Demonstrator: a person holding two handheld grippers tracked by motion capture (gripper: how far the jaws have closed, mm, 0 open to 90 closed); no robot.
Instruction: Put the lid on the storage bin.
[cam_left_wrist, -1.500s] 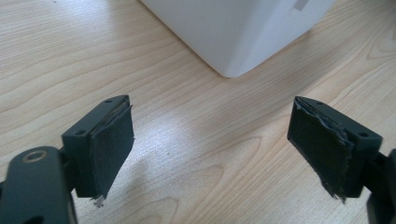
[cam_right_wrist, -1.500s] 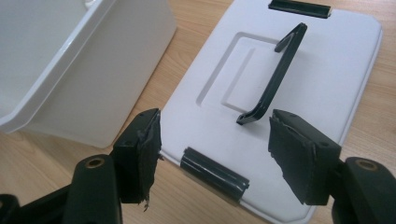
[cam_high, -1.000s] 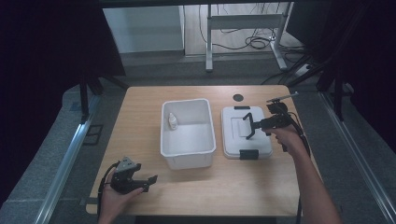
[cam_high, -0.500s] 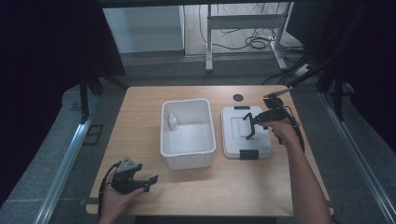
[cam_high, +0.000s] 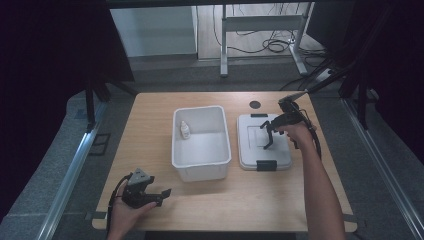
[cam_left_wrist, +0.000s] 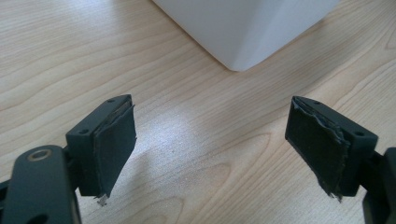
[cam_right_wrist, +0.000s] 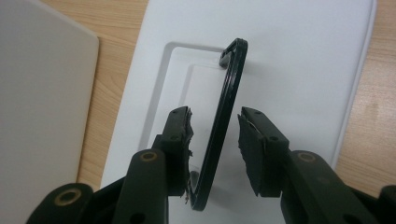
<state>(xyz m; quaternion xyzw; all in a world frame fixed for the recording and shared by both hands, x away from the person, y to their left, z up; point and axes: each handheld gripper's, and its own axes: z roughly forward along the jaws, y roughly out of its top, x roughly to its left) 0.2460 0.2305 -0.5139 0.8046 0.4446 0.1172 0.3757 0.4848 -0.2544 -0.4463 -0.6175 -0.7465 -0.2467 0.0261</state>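
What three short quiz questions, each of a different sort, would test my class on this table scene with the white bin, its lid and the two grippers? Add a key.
1. True or false: the right gripper has its jaws on either side of the black lid handle, which stands raised.
2. Which item lies inside the white bin? A: a small white bottle. B: a spoon. C: a sponge.
3. Fill in: the jaws of the left gripper stand ____ over bare table.

Key: 1 true; 2 A; 3 open.
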